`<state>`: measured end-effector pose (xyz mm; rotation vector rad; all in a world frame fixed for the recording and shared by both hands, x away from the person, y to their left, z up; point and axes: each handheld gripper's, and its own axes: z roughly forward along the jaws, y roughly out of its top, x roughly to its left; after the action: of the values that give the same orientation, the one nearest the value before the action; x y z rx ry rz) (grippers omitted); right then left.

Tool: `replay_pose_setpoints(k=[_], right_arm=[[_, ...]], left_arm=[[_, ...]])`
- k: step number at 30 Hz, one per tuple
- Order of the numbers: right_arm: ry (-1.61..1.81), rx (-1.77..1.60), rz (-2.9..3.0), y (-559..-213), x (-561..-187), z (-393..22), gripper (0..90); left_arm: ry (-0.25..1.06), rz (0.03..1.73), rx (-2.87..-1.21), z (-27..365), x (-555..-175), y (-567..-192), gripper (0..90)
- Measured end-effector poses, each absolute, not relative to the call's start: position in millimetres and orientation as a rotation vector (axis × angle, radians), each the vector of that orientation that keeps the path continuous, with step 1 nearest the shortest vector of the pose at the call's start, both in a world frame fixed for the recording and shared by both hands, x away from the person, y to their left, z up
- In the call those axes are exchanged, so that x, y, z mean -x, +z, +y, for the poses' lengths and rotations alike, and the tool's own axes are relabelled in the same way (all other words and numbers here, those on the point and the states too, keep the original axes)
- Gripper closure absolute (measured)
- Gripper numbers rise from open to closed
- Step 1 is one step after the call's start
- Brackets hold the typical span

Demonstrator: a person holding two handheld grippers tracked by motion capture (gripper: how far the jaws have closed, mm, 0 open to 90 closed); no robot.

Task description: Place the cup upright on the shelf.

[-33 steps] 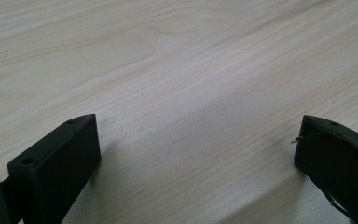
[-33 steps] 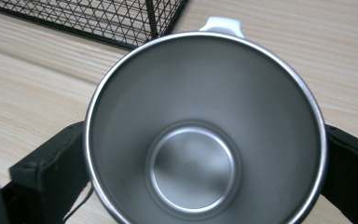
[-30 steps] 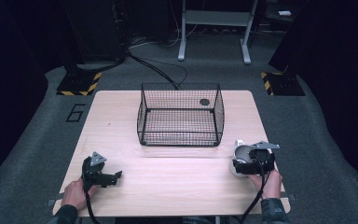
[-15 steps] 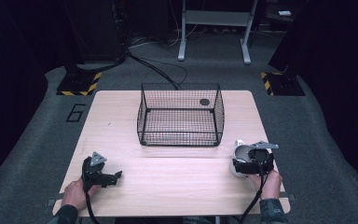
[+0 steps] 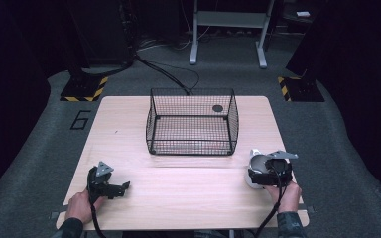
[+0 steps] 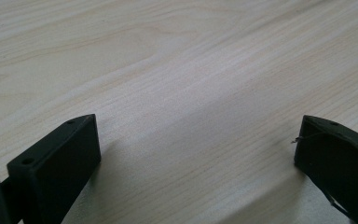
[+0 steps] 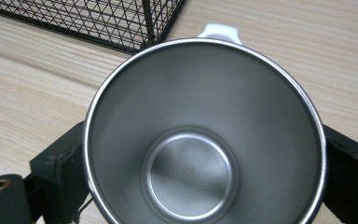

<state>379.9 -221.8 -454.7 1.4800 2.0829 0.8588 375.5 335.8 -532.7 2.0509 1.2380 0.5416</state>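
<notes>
Gripping a steel cup (image 7: 205, 135) with a white handle (image 7: 219, 31) between its jaws, the right gripper (image 5: 269, 171) sits near the wire basket's (image 5: 192, 121) front right corner. Left of the basket's front, the left gripper (image 5: 110, 186) rests spread wide over bare wooden table (image 6: 177, 70).

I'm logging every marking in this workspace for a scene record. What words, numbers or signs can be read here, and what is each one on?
"6": dark numeral on the grey floor mat, left of the table.
Yellow-and-black hazard stripes, without lettering, on two stand bases on the floor.
A faint stamp on the inside bottom of the steel cup: too small to read.
</notes>
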Motion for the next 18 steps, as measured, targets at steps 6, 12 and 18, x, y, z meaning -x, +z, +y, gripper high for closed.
replay_pose_setpoints(k=[6,12,18], right_arm=[[0.868,-1.472,2.078,-450.9,-376.7,-223.4,6.3],[0.878,-1.446,2.086,-444.8,-374.0,-220.8,6.3],[0.891,-1.422,2.112,-439.0,-371.8,-215.1,6.3]], left_arm=[[0.54,1.24,-2.052,335.8,-375.4,-532.6,0.0],[0.54,1.24,-2.052,335.8,-375.4,-532.6,0.0],[0.54,1.24,-2.052,335.8,-375.4,-532.6,0.1]])
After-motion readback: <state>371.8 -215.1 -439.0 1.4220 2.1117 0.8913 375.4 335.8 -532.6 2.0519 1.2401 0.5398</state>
